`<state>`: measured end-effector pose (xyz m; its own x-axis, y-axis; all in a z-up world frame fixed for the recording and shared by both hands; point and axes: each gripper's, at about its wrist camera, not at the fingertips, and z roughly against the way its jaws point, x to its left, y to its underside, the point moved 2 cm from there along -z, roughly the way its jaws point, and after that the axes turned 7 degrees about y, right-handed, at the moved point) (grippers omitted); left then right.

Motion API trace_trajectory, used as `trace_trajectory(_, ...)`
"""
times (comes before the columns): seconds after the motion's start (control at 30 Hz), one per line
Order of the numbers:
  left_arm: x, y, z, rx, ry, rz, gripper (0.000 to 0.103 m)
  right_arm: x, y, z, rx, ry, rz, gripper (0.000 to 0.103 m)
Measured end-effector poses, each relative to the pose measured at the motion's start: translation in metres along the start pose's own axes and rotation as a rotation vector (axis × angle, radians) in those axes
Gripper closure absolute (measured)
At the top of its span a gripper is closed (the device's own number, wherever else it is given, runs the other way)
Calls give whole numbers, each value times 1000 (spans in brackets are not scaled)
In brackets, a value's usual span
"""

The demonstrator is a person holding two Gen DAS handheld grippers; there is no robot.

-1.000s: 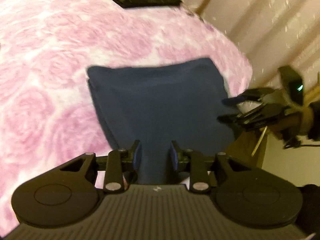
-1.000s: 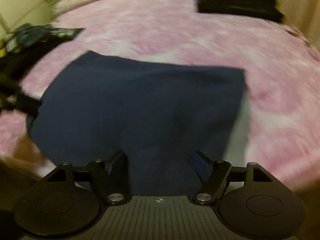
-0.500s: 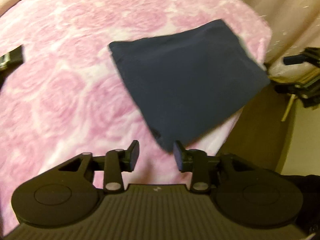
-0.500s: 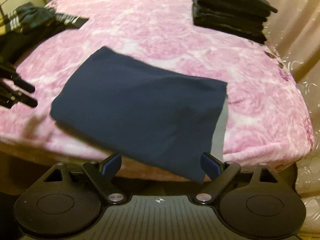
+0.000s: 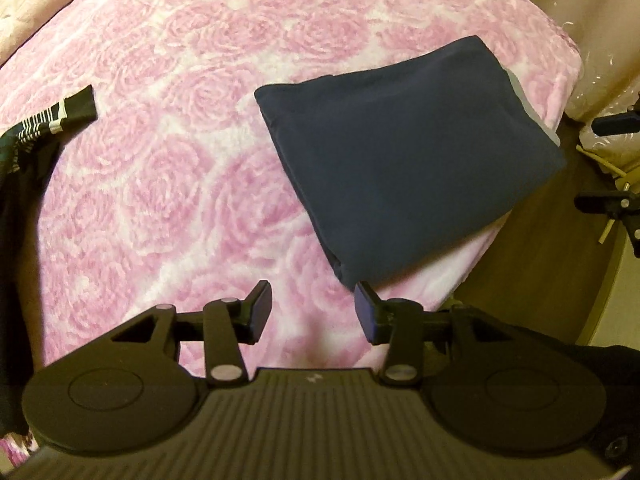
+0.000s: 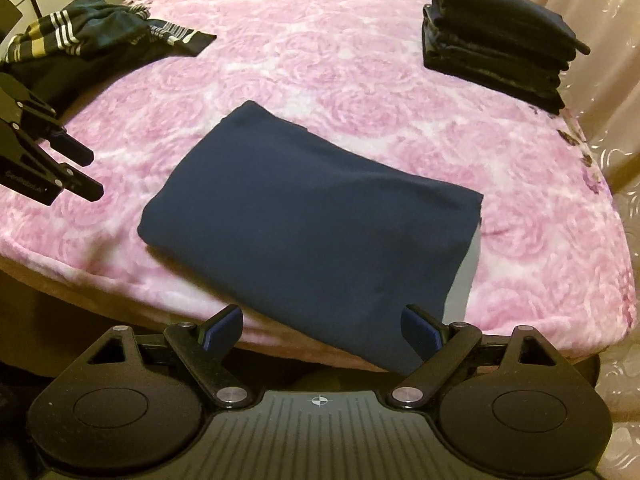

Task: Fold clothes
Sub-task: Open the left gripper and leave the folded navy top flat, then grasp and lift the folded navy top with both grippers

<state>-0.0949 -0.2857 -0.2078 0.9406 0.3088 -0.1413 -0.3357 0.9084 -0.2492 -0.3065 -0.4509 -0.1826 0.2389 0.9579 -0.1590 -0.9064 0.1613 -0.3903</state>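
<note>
Folded navy garment (image 6: 312, 216) lies flat at the near edge of the pink blanket (image 6: 360, 80), one corner overhanging. Left gripper (image 5: 312, 312) and right gripper (image 6: 322, 330): both spread, holding nothing, clear of cloth. Folded stack (image 6: 496, 40) far right; striped clothes (image 6: 80, 36) far left.

Folded garment (image 6: 312, 216) on bed (image 6: 360, 60)
</note>
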Motion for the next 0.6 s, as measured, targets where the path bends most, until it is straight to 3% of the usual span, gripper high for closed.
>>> trace_trajectory(0.3,-9,-7,-6,2,-12,-44,60,-8,7,-9,12,16,35,14)
trace_trajectory(0.47,-29,5,-12,-74,-107,-278,41,19,16,-25,-60,53,336,15)
trace_trajectory(0.57,-44,15,-17,-121,-161,-445,39,36,25,-41,-98,53,508,16)
trace_trajectory(0.6,-51,20,-19,-138,-176,-519,39,41,29,-47,-106,47,554,25)
